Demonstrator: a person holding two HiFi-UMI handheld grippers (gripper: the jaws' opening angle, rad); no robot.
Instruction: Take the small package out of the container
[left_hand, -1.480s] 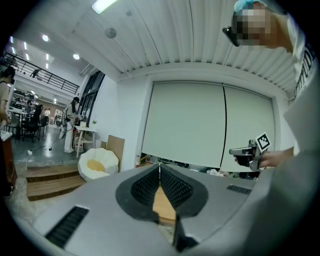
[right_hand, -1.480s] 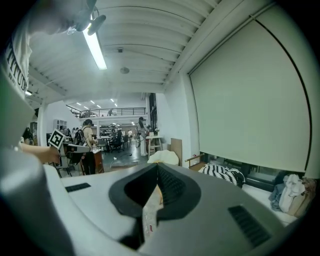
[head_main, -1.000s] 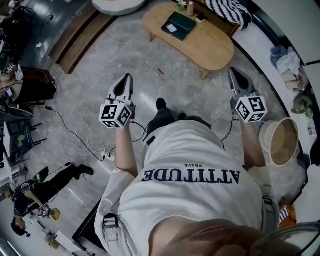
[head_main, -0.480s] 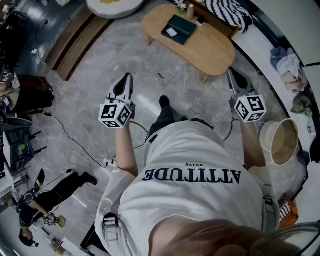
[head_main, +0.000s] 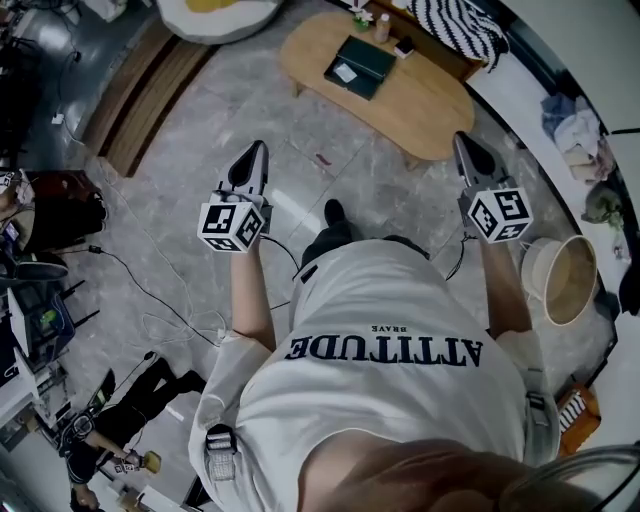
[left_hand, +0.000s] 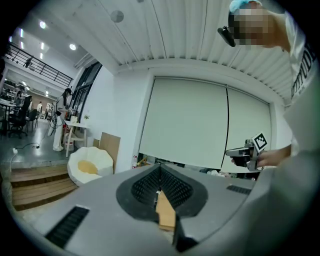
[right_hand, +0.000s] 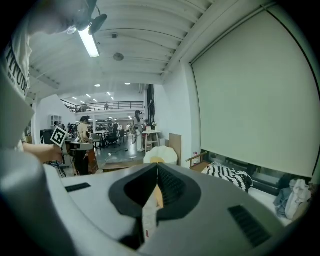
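Observation:
A dark green flat container lies on the oval wooden table ahead of me, with a small pale rectangle on its lid; whether that is the package I cannot tell. My left gripper is held level over the floor, jaws shut and empty. My right gripper is shut too, its tip near the table's near edge, nothing in it. In the left gripper view the jaws meet with nothing between them; the right gripper view shows the same. Neither gripper view shows the container.
A round pale basket stands on the floor at my right. Cables trail over the grey floor at left, beside wooden steps. A white pouf and a striped cushion lie beyond the table. A person crouches at lower left.
The table and the container have drawn slightly nearer in the head view, and the floor has slid back under me. Both grippers stay shut and level.

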